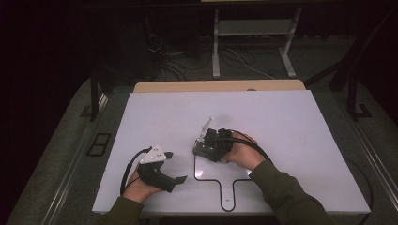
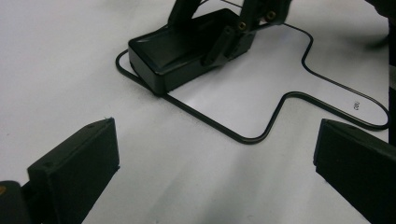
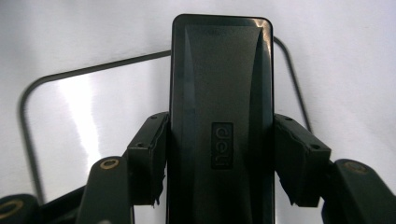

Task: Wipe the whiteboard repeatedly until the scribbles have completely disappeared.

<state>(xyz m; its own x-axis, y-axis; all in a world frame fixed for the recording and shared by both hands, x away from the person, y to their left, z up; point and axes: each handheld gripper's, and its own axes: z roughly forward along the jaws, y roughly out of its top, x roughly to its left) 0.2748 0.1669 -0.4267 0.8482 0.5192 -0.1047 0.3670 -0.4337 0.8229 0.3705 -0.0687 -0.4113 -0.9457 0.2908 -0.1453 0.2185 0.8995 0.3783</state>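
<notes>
- Black rectangular case point(image 3: 222, 116), lettered "deli": clamped across its width between the jaws of the right gripper point(image 1: 210, 144), over the outline's point(image 1: 220, 180) 11 o'clock corner.
- Outline: a thin paddle shape drawn on the white table point(image 1: 291, 140).
- Left gripper point(image 1: 170, 166): jaws wide, nothing between them, at 9 o'clock of the outline.
- Step in hand, apparently: placing the case within the outline; next, lower squarely, then release.
</notes>
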